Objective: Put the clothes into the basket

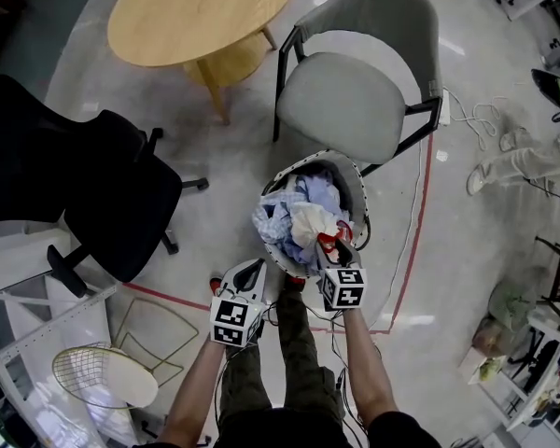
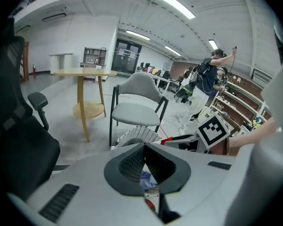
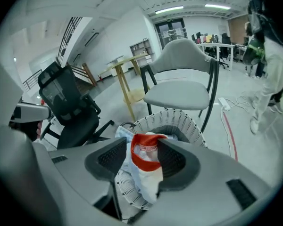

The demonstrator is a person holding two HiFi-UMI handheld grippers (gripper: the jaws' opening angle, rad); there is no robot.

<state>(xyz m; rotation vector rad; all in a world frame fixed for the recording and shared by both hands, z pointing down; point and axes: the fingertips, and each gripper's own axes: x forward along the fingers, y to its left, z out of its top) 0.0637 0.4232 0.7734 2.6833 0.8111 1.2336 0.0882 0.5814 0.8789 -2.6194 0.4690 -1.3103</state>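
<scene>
A white mesh basket [image 1: 357,181] stands on the floor in front of a grey chair, heaped with pale blue and white clothes [image 1: 294,215]. My right gripper [image 1: 332,245] hangs over the near side of the heap. In the right gripper view, a white garment with a red collar [image 3: 145,158] lies between the jaws of that gripper [image 3: 142,149], which stand apart around it with a slight gap on the left, above the basket [image 3: 180,119]. My left gripper [image 1: 252,271] is at the basket's near left rim, its jaws [image 2: 144,146] meeting at the tips with nothing held; blue cloth [image 2: 146,179] shows below them.
The grey chair [image 1: 355,91] stands just behind the basket, with a round wooden table [image 1: 201,12] beyond it. A black office chair [image 1: 84,185] is at the left and a wire frame [image 1: 103,376] at the lower left. Red floor tape [image 1: 415,231] and a cable run to the right. A person [image 1: 518,161] stands at the far right.
</scene>
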